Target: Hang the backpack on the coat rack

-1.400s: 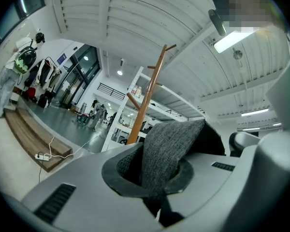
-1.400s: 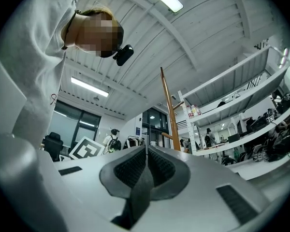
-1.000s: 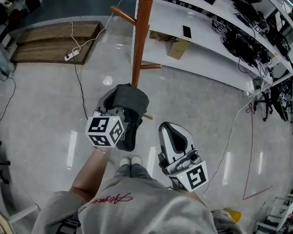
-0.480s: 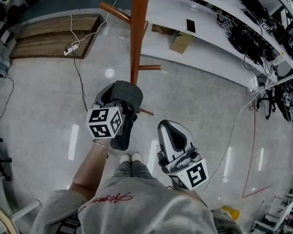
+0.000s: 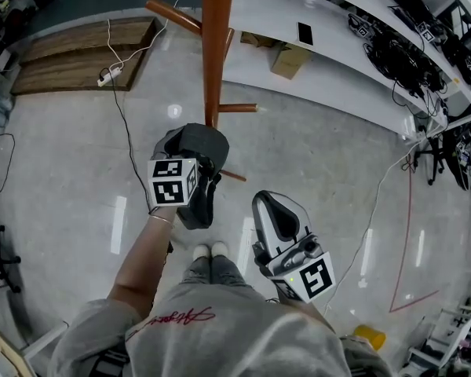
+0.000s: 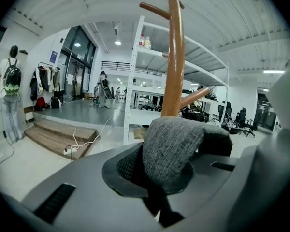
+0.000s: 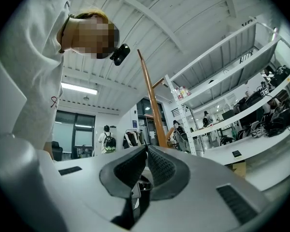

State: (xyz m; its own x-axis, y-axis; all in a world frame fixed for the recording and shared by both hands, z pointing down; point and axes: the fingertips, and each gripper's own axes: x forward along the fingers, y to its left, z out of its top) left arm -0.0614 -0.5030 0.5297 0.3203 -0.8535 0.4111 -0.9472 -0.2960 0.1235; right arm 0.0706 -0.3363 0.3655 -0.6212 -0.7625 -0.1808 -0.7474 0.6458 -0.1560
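Two clenched tongs: left gripper (image 5: pixel 184 144) grasps the grey backpack strap (image 6: pixel 171 149), right gripper (image 5: pixel 275 209) holds nothing. Lift the strap fully over the coat rack (image 5: pixel 213 53) at its upper-left peg (image 5: pixel 173 16).

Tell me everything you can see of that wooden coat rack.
The coat rack is a tall, round pole of smooth orange-brown wood, standing upright on the pale glossy floor before white shelving. Short pegs slant upward from it at different heights; those in view are bare. Its base is hidden behind the grey backpack, and whether that touches it cannot be told.
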